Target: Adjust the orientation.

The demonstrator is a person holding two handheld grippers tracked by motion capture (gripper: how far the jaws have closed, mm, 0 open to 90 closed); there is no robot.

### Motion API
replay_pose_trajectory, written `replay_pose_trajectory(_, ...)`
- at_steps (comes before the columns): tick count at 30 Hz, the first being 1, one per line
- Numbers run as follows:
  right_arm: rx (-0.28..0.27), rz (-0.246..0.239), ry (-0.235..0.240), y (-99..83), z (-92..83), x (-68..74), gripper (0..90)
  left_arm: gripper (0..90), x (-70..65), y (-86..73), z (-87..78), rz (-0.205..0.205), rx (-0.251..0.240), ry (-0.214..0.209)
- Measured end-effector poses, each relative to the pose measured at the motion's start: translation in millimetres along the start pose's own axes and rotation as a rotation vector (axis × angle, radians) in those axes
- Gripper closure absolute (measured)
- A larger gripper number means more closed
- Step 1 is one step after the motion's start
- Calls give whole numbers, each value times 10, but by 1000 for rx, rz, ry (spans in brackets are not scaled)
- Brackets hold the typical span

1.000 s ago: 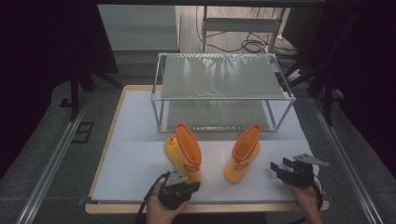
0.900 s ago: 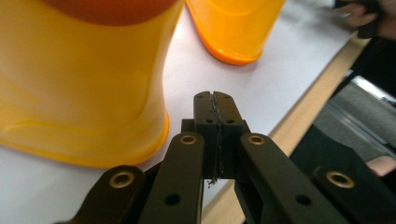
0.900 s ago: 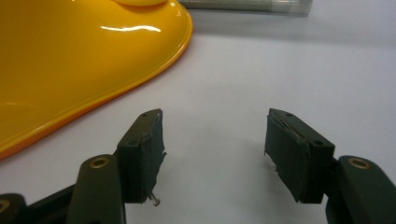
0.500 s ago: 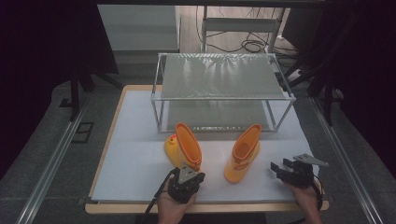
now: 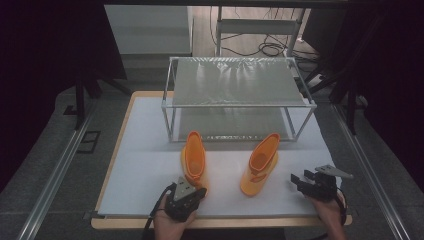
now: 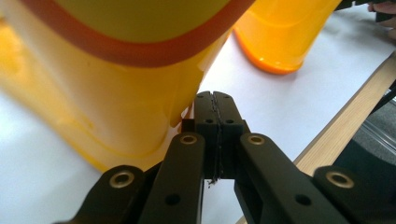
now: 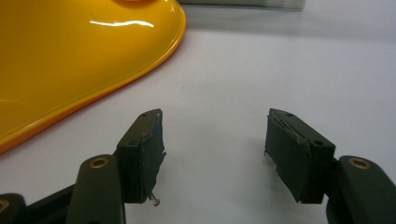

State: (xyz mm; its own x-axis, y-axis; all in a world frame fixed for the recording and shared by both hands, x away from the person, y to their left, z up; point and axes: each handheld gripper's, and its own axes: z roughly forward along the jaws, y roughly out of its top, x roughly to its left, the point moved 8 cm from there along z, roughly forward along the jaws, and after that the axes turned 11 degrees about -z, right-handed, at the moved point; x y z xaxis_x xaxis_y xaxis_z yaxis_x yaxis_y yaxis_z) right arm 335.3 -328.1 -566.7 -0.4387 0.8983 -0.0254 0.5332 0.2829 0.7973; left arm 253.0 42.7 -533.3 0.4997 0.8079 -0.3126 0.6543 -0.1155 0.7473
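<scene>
Two orange rubber boots are seen standing on the white table top [image 5: 145, 165] in front of a wire-frame rack [image 5: 240, 100]. The left boot [image 5: 194, 160] is found just ahead of the left gripper [image 5: 186, 192]; compared with a second ago, it is turned so that its shaft points more squarely toward the rack, and the left gripper is shifted a little to the right, behind its heel. In the left gripper view, that gripper's jaws are seen pressed flat together with nothing between them, their tips right beside the boot's lower wall [image 6: 116, 116]. The right boot [image 5: 260, 165] is unchanged, standing apart from the right gripper [image 5: 300, 181], which is kept where it was, its jaws spread wide and empty over the table.
</scene>
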Motion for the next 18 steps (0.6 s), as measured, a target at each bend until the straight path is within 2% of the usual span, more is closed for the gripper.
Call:
replay_pose_trajectory(11, 2, 3, -7, -9, -7, -20, 372, 900, 259, -50, -191, -40, -14, 29)
replay_pose_trajectory(18, 2, 4, -7, -10, -9, -30, 371, 900, 452, -43, -286, -96, -24, 41)
